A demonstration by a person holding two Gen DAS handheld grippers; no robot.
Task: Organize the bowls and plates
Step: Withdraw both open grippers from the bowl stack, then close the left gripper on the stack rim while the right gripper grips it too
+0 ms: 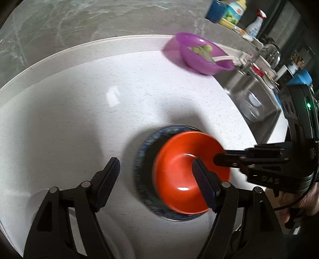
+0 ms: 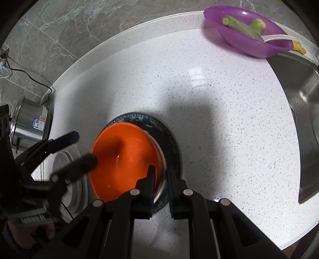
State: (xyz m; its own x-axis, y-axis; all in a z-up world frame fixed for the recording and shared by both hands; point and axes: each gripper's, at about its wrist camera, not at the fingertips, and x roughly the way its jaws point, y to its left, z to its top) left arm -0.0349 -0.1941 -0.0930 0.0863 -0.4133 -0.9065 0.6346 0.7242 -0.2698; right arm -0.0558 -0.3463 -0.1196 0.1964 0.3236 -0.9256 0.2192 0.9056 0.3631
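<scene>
An orange bowl [image 1: 179, 169] [image 2: 123, 161] sits over a dark blue patterned plate [image 1: 143, 159] [image 2: 171, 139] on the white counter. My right gripper [image 2: 160, 179] is shut on the orange bowl's near rim; it shows in the left wrist view [image 1: 221, 157] reaching in from the right. My left gripper [image 1: 155, 179] is open and empty, one finger over the bowl and one over the bare counter left of the plate. It shows in the right wrist view [image 2: 81, 147] at the bowl's left edge.
A purple bowl [image 1: 201, 53] [image 2: 247, 33] with green vegetable pieces stands at the counter's back right. A steel sink [image 1: 253, 99] [image 2: 307, 111] lies to the right. A steel pot [image 2: 30, 125] and white lids [image 2: 67, 179] are at the left. Bottles [image 1: 235, 12] stand behind the sink.
</scene>
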